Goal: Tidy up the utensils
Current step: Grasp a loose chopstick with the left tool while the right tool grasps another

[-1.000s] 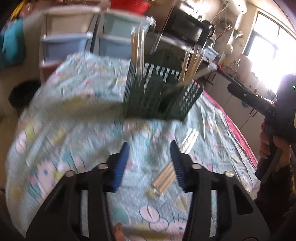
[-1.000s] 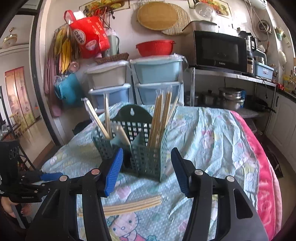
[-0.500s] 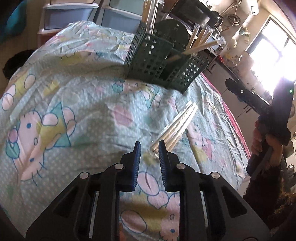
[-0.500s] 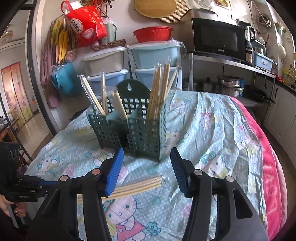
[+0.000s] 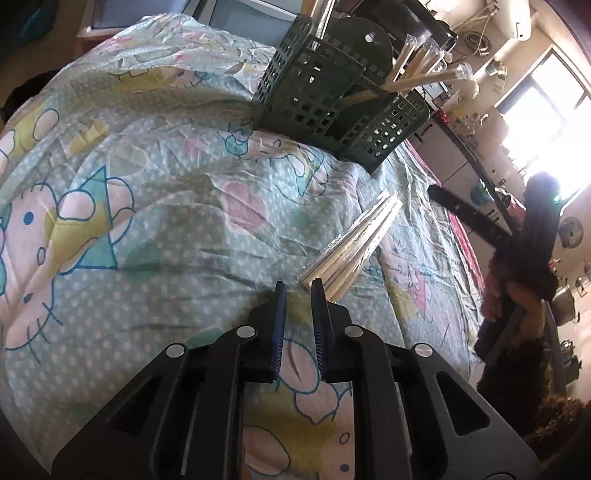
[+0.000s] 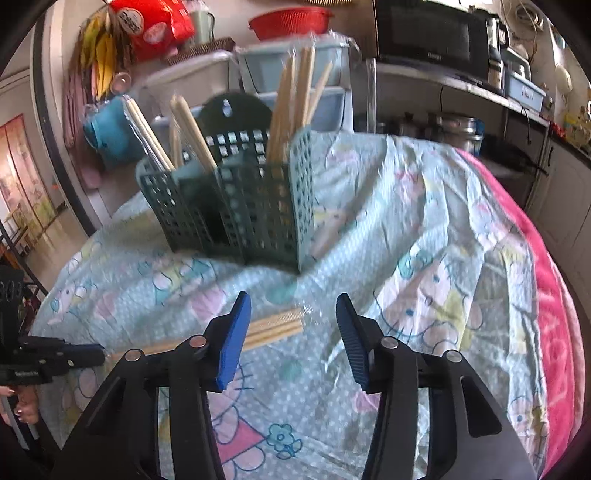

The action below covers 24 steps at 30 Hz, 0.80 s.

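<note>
A dark green slotted utensil caddy (image 5: 332,99) stands on the cartoon-print cloth and holds several wrapped bundles of wooden chopsticks (image 6: 295,103). One wrapped chopstick bundle (image 5: 354,247) lies flat on the cloth in front of it. My left gripper (image 5: 298,291) is low over the cloth at the bundle's near end, jaws narrowed to a small gap with nothing between them. My right gripper (image 6: 293,328) is open and hovers over the bundle's other end (image 6: 273,328). The caddy also shows in the right wrist view (image 6: 240,206).
The cloth (image 5: 147,192) covers a rounded table with a pink edge (image 6: 546,295). Plastic drawer units (image 6: 266,70), a red bowl (image 6: 291,22) and a microwave (image 6: 428,37) stand behind the caddy. The other hand-held gripper (image 5: 532,229) shows at the right.
My left gripper has dropped toward the cloth, narrowed its jaws and come up to the bundle's near end. My right gripper has moved down and closer to the bundle and caddy.
</note>
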Tool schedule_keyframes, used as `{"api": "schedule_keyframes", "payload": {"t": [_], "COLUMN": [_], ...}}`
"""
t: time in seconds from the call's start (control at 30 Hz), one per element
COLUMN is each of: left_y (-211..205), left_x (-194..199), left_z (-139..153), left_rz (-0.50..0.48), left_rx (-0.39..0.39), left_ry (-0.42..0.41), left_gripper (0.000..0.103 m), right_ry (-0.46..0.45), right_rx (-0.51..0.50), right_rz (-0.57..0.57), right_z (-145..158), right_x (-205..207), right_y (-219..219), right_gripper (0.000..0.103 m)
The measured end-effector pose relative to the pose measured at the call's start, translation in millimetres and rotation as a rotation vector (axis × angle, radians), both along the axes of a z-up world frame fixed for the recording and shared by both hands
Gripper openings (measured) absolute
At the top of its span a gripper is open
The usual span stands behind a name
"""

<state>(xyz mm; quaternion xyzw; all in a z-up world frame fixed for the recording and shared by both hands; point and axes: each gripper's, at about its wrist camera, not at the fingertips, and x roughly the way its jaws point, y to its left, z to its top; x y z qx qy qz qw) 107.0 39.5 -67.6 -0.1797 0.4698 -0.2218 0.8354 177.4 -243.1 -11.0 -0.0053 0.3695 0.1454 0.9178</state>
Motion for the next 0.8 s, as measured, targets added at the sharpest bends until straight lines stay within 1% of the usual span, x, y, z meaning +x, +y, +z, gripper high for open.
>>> {"api": "schedule_keyframes", "payload": {"t": [0.03, 0.17, 0.3, 0.43, 0.47, 0.63, 0.67, 0.7, 0.8], "left_y": [0, 4, 10, 12, 12, 10, 10, 10, 10], "left_x": [2, 10, 17, 21, 21, 22, 23, 23, 23], "left_z": [0, -4, -9, -10, -10, -11, -12, -12, -12], "left_rz": [0.0, 0.012, 0.025, 0.029, 0.03, 0.024, 0.024, 0.024, 0.025], "left_rx": [-0.004, -0.03, -0.073, -0.082, -0.081, -0.078, -0.079, -0.081, -0.08], "left_ry": [0.002, 0.014, 0.032, 0.036, 0.034, 0.03, 0.03, 0.031, 0.029], "left_gripper": [0.01, 0.004, 0.002, 0.001, 0.001, 0.0, 0.0, 0.0, 0.0], "right_ry": [0.022, 0.096, 0.131, 0.165, 0.171, 0.176, 0.173, 0.171, 0.167], "right_rx": [0.002, 0.006, 0.023, 0.06, 0.071, 0.084, 0.085, 0.086, 0.098], "right_rz": [0.005, 0.009, -0.001, -0.014, -0.014, -0.005, -0.005, -0.004, -0.001], "right_z": [-5, -22, -32, -40, -41, -41, -41, -40, -39], "right_x": [3, 13, 21, 32, 34, 35, 35, 35, 32], "right_y": [-1, -2, -4, -8, -9, -8, -8, -8, -10], "right_gripper": [0.045, 0.045, 0.045, 0.045, 0.043, 0.028, 0.019, 0.008, 0.002]}}
